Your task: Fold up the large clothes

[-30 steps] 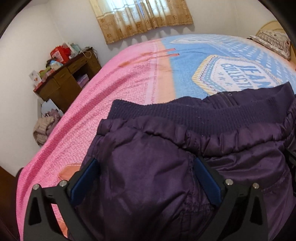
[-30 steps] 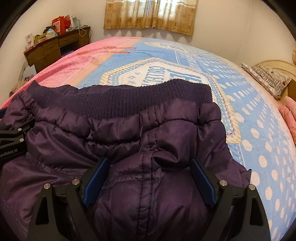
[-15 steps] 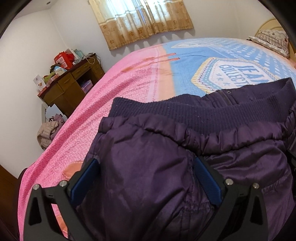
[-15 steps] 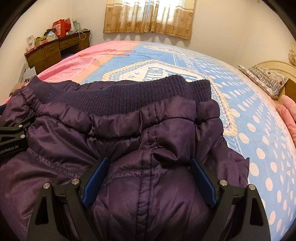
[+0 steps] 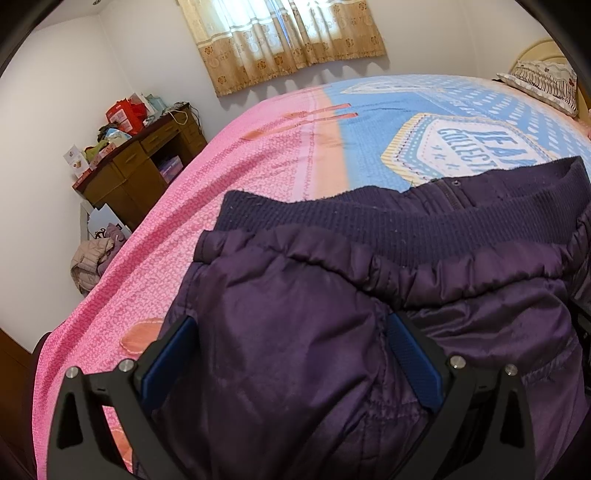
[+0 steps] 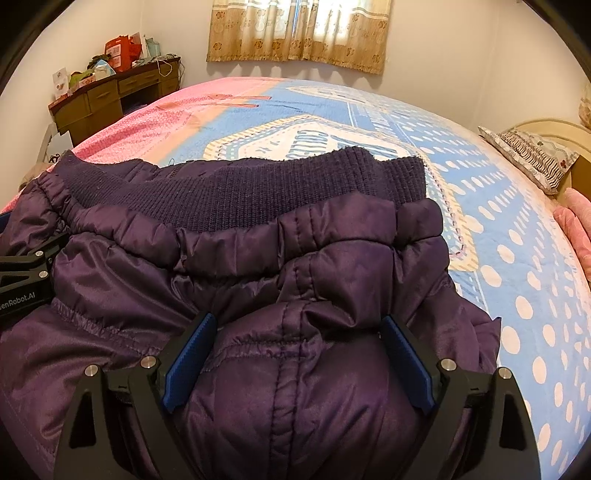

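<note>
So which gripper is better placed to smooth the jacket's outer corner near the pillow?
Probably the right gripper. The jacket bulges between its wide-set fingers, with that corner just ahead toward the pillow. The left gripper works the pink side.

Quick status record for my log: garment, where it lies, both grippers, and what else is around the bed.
garment: purple padded jacket, ribbed knit hem at its far edge
surface: bed with pink and blue bedspread
left gripper: jaws wide, jacket fabric bulging between the pads; grip unclear
right gripper: jaws wide, jacket fabric between the pads; grip unclear
far left: cluttered wooden desk
back wall: curtain
far right: pillow
</note>
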A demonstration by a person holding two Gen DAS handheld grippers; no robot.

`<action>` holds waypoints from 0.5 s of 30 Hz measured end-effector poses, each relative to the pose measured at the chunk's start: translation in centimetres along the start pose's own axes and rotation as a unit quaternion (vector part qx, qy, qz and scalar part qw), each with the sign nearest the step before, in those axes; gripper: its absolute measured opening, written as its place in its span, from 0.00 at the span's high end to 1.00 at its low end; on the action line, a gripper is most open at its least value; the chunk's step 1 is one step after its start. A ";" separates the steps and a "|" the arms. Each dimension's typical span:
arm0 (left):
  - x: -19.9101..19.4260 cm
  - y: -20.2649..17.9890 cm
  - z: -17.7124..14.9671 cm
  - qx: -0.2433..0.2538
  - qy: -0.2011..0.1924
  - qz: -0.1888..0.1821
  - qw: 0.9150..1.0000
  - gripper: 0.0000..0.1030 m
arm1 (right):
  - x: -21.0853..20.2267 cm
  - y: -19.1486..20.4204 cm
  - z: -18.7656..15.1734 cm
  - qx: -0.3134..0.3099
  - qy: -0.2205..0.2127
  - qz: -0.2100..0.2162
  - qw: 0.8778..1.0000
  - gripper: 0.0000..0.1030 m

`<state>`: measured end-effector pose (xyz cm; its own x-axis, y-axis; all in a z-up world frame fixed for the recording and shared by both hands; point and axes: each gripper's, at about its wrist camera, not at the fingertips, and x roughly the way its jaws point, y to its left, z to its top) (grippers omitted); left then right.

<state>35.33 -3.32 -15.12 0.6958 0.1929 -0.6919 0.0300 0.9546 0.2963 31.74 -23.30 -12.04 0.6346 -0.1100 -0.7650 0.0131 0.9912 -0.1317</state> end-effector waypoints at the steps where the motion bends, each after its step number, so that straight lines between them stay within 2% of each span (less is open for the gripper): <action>1: 0.0 0.1 0.0 -0.001 0.001 -0.001 1.000 0.00 | 0.0 0.0 0.0 0.000 0.000 0.000 1.000 0.12; 15: 0.2 0.5 0.1 -0.006 0.001 -0.005 1.000 0.00 | -0.1 -0.2 -0.4 0.001 -0.003 0.001 1.000 0.12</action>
<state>35.56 -2.84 -15.10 0.6936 0.1845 -0.6964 0.0274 0.9592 0.2815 31.37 -23.49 -12.14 0.6387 -0.1072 -0.7620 0.0128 0.9916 -0.1288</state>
